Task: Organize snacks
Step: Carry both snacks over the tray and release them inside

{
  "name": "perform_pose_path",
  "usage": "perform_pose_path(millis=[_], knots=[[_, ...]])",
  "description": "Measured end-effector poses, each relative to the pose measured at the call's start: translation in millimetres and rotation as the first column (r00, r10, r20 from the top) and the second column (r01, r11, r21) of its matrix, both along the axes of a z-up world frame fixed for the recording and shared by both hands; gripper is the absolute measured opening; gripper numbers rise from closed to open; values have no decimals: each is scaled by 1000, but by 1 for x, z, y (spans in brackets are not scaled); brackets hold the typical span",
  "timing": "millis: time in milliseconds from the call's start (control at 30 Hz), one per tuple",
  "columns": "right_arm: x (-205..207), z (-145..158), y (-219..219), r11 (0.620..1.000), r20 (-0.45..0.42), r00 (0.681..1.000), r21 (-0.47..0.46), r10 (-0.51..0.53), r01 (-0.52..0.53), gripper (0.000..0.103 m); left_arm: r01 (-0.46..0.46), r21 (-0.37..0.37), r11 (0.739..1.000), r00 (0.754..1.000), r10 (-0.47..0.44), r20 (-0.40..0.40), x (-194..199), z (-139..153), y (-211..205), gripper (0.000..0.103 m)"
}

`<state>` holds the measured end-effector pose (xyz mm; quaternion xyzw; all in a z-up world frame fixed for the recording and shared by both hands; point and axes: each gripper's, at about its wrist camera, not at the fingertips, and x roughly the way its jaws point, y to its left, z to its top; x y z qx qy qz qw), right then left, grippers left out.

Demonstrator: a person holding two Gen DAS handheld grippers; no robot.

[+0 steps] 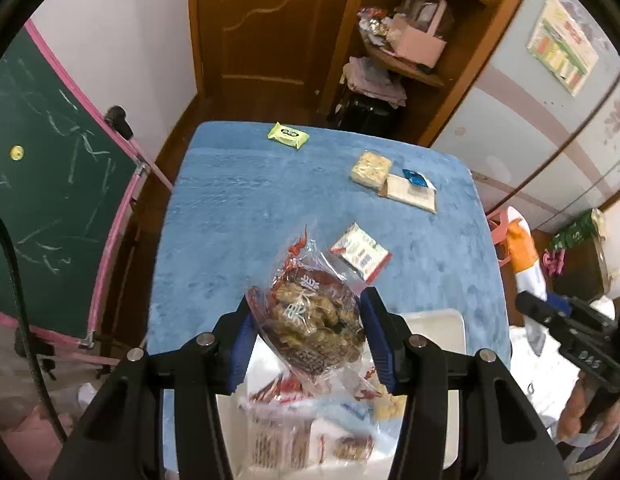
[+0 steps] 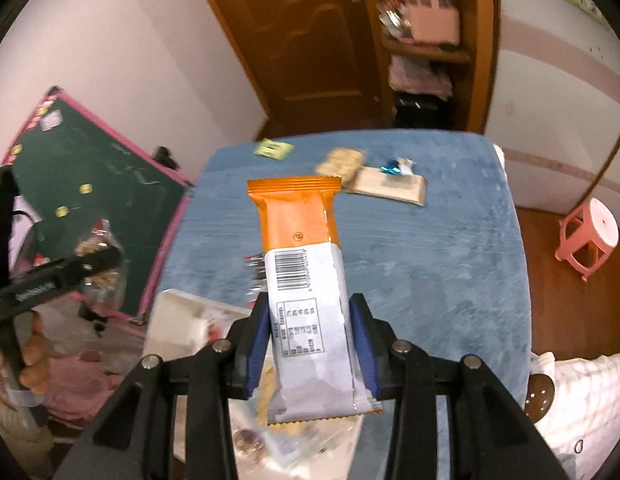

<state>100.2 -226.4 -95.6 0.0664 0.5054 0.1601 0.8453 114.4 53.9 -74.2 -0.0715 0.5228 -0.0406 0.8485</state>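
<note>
My left gripper (image 1: 306,320) clamps a clear nut bag (image 1: 313,320); my right gripper (image 2: 310,332) pinches an orange-white bar (image 2: 302,264), hiding most of the blurred white tray (image 2: 174,320).

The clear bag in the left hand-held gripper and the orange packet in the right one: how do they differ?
The clear bag shows its brown snacks; the orange packet is opaque, orange above and white below. The bag is wide and crumpled; the packet is narrow and flat. Both are clamped above the white tray.
</note>
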Motion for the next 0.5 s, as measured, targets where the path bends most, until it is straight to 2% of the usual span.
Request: perform_pose_path(millis=[267,367,500], knots=[[-70,38,18,997,86,995,51,47,-51,40,10,57,998,997,-14,74,-78,13,-5,49],[-88,38,26,997,104,993,43,62,-67,40,15,78,997,996,-22,82,-97,9,-12,49],[-105,28,33,991,70,994,102,81,-88,40,22,87,996,997,-29,76,-115,-3,-22,49]])
